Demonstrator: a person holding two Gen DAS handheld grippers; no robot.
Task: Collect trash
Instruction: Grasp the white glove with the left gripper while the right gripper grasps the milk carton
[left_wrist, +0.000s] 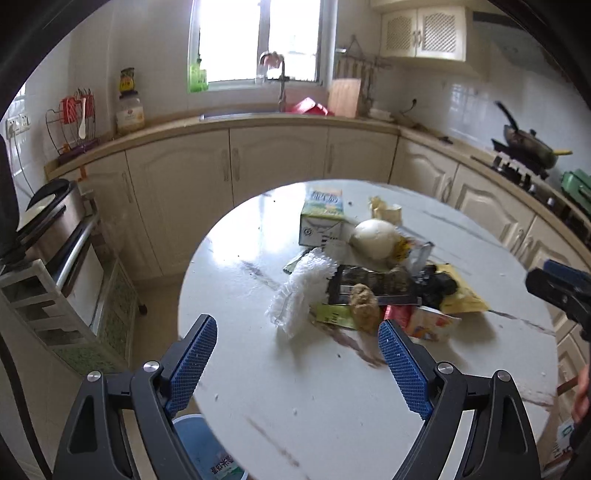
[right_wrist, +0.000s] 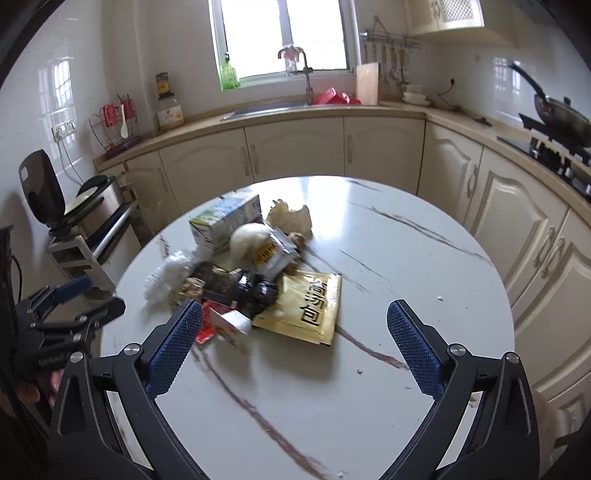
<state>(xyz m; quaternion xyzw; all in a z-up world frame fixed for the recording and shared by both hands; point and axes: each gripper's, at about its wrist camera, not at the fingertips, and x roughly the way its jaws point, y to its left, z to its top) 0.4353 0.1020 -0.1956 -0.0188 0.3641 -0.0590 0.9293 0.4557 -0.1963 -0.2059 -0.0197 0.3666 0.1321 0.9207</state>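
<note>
A pile of trash lies on the round white marble table (left_wrist: 314, 406) (right_wrist: 424, 258). It holds a green-and-white carton (left_wrist: 321, 218) (right_wrist: 221, 221), a white foam net (left_wrist: 303, 291), a white round lump (left_wrist: 373, 236) (right_wrist: 247, 238), a gold packet (right_wrist: 306, 306) (left_wrist: 465, 295), black wrappers (right_wrist: 255, 288) and a red-and-white wrapper (right_wrist: 225, 325). My left gripper (left_wrist: 297, 334) is open and empty, just short of the pile. My right gripper (right_wrist: 295, 321) is open and empty, its jaws standing either side of the pile's near edge. Each gripper shows at the edge of the other view.
A blue-rimmed bin (left_wrist: 207, 450) sits below the table's left edge. Cream cabinets with a sink (right_wrist: 266, 109) run along the back, a stove with a pan (right_wrist: 561, 114) on the right. A shelf with appliances (right_wrist: 92, 221) stands left of the table.
</note>
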